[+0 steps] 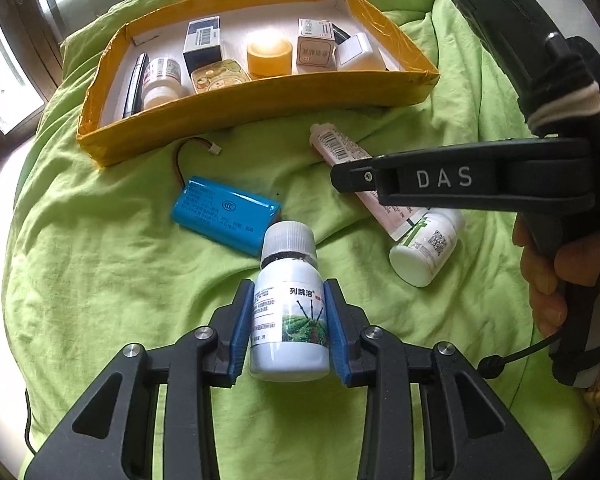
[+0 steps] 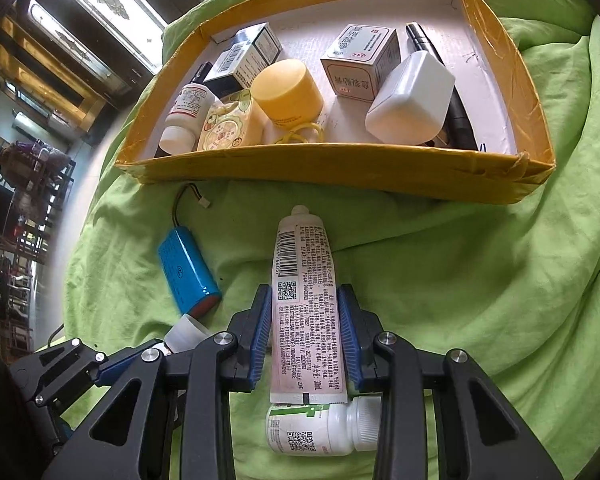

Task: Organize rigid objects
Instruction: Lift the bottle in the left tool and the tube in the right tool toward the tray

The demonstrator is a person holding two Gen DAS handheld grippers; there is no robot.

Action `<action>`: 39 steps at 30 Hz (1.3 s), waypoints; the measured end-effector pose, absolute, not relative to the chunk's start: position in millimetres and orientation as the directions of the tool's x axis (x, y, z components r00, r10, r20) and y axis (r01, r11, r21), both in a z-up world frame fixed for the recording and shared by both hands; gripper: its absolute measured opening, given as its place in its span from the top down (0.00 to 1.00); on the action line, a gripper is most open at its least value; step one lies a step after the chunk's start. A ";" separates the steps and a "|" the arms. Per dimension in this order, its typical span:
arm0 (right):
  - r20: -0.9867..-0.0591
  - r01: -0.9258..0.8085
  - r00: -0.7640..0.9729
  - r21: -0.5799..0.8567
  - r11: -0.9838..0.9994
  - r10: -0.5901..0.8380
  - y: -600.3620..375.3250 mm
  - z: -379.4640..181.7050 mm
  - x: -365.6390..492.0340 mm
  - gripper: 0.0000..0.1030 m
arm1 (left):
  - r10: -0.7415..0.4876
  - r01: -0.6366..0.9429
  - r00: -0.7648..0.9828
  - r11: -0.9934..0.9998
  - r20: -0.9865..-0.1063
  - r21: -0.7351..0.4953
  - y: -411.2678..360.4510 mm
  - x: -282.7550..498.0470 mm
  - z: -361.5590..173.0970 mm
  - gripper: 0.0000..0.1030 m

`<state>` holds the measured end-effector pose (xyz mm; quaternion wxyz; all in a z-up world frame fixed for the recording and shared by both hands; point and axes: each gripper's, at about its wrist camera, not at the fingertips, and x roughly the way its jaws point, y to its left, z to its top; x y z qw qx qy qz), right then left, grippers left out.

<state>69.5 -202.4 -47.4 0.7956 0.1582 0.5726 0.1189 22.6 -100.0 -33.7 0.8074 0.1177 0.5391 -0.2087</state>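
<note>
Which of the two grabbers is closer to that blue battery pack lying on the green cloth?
Left. The left gripper, clamped on a white bottle, has the bottle's cap almost touching the blue battery pack. The right gripper straddles a tube farther off to the side.

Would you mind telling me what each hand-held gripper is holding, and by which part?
The left hand-held gripper clamps the white plastic bottle by its labelled body; the right hand-held gripper straddles the white tube mid-body, contact unclear.

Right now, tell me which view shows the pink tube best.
The right wrist view: the pink tube lies lengthwise between the right gripper pads, cap, barcode and print all visible. In the left wrist view that gripper hides its middle.
</note>
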 end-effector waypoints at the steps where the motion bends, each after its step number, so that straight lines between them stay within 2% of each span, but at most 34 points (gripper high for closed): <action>1: -0.874 -0.009 0.316 0.386 0.922 0.369 -201.2 -47.7 69.7 0.72 | -0.216 0.460 0.336 0.887 -0.917 -0.040 -100.0 22.7 -33.2 0.69; 9: -0.831 -0.004 0.388 0.431 0.902 0.399 -207.6 -32.5 66.5 0.72 | -0.331 0.386 0.391 0.906 -0.859 -0.173 -75.5 23.1 -6.3 0.69; 14: -0.821 -0.010 0.402 0.440 0.898 0.406 -206.7 -27.1 65.7 0.72 | -0.342 0.359 0.425 0.914 -0.838 -0.191 -69.8 26.8 5.3 0.69; 39: -0.800 -0.029 0.432 0.449 0.893 0.416 -201.3 -14.7 62.5 0.72 | -0.224 0.304 0.548 0.951 -0.806 -0.058 -61.3 55.1 27.3 0.69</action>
